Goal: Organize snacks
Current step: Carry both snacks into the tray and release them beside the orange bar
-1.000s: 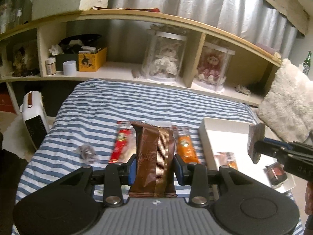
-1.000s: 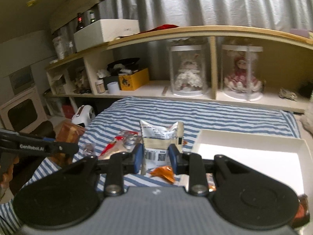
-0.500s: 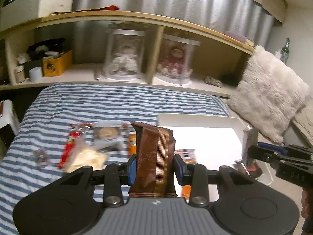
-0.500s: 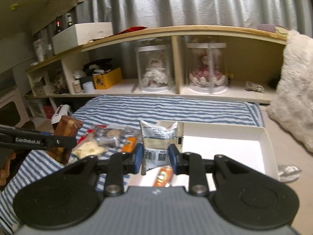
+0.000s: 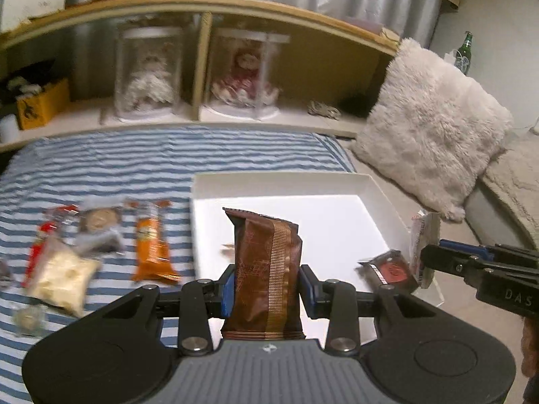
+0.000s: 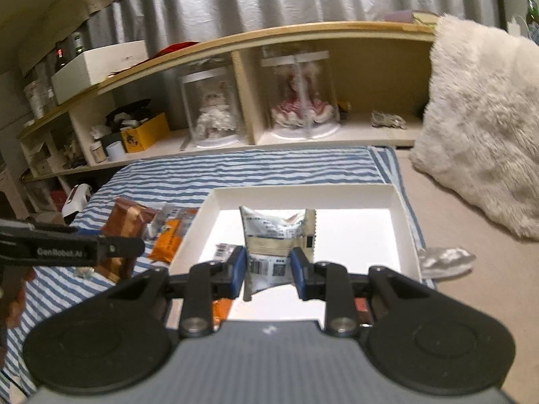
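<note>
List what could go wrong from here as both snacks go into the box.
1. The left gripper and right gripper both head for the white box; they could collide.
2. The brown packet stands tall; dropped, it may land on the red packet.

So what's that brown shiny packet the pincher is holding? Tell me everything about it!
The brown snack packet is glossy foil with a gold patterned stripe running down it and a crimped, slightly bent top edge. It stands upright, pinched at its lower half between the blue pads of the left gripper, held in the air in front of the white box. Nothing else touches it.
</note>
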A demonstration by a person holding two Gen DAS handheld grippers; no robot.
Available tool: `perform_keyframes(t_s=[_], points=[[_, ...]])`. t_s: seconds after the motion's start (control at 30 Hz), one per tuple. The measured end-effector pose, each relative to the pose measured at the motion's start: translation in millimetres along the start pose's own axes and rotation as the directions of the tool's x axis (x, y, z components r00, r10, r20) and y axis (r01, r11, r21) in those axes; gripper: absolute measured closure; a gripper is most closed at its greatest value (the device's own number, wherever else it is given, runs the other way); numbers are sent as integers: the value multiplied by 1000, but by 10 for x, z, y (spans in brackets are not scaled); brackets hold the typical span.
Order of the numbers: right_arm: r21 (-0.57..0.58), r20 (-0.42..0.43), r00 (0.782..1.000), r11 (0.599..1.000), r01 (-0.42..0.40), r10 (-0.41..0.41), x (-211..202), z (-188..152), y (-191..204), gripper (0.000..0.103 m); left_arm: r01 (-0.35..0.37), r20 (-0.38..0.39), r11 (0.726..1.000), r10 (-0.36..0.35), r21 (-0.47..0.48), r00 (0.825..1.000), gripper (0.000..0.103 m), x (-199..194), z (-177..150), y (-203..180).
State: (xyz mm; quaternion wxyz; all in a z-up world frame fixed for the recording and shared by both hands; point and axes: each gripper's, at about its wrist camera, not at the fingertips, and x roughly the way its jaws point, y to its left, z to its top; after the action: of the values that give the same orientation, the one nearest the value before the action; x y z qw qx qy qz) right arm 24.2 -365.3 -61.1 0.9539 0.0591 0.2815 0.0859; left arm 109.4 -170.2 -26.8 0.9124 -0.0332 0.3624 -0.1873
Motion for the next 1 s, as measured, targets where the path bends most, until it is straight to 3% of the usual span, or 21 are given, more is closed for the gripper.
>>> perform_keyframes(t_s=[0.2, 0.53, 0.73, 0.93, 1.0], points=[[44, -30, 1000, 999, 4, -3, 16, -20, -210, 69, 107, -53, 993, -110, -56, 992, 63, 410, -47, -203], [77, -84, 996, 997, 7, -1, 123, -56, -352, 69, 222, -161, 956, -254, -192, 954, 63, 1147, -283, -263], [132, -137, 990, 991, -14, 33, 257, -98, -421, 69, 132, -211, 975, -169, -178, 963, 63, 1386, -390, -152], [130, -177, 984, 992, 0, 23, 385, -127, -383, 69, 52, -207, 989, -80, -137, 975, 72, 1328, -370, 76], [128, -190, 982, 992, 8, 17, 429, -131, -370, 69, 52, -210, 989, -80, -138, 975, 74, 1288, -373, 164]])
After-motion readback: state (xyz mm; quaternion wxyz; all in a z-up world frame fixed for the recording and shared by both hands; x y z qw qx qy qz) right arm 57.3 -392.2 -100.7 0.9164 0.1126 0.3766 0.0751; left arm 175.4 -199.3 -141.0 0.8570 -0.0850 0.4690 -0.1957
